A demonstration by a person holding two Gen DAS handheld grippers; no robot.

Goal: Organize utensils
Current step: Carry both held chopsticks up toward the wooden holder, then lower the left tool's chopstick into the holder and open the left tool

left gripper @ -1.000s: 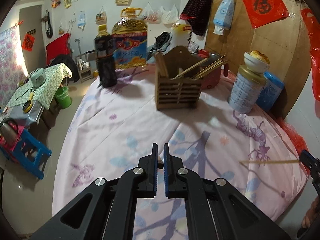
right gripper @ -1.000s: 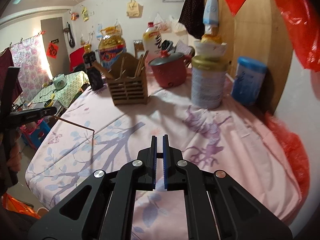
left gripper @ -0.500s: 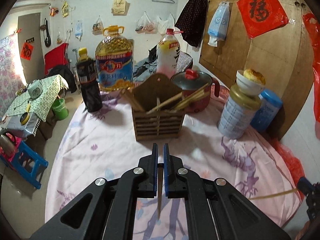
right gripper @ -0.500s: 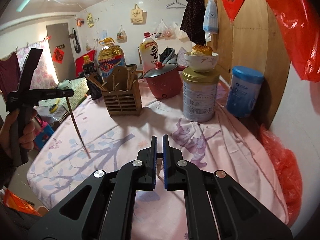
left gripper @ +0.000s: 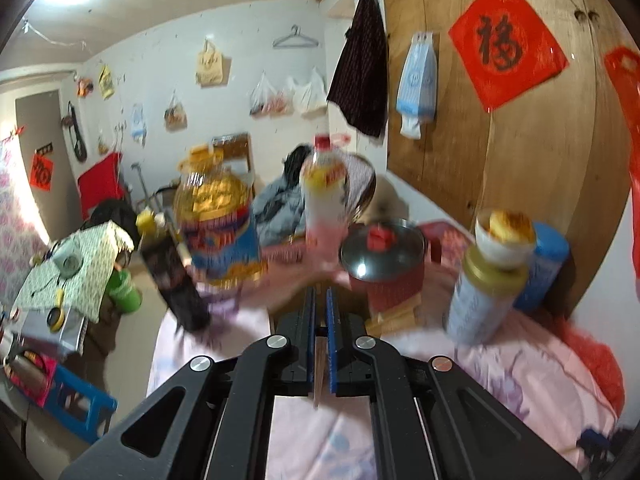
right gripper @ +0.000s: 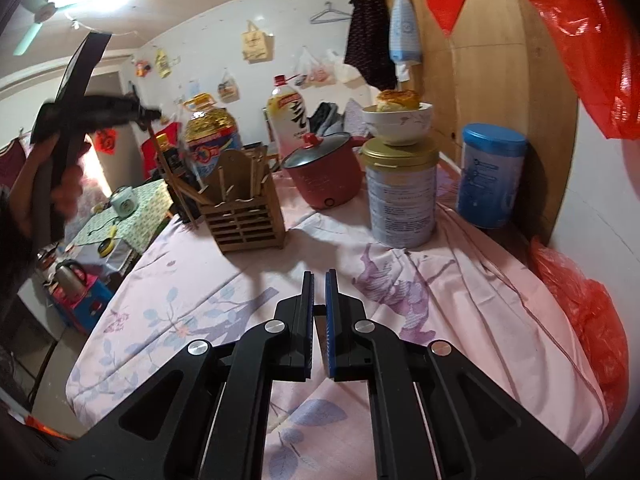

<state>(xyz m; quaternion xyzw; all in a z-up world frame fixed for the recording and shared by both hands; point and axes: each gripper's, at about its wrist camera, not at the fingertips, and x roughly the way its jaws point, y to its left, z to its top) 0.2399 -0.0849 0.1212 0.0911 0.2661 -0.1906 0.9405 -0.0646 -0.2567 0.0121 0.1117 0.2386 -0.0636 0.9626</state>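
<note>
The wooden holder [right gripper: 245, 204] stands on the table [right gripper: 460, 280] with several chopsticks upright in it. At its 2 o'clock sits a lidded red pot [right gripper: 326, 176], at 3 a tin [right gripper: 402, 196] topped by a bowl [right gripper: 398, 122]. Left gripper [right gripper: 150, 114], pinching one chopstick [right gripper: 170, 174], hangs at the holder's 10 o'clock. Right gripper [right gripper: 319, 312] is closed, empty

The left gripper [right gripper: 154, 114], closed on a chopstick [right gripper: 170, 172], has been raised toward the wooden holder [right gripper: 246, 216].
</note>
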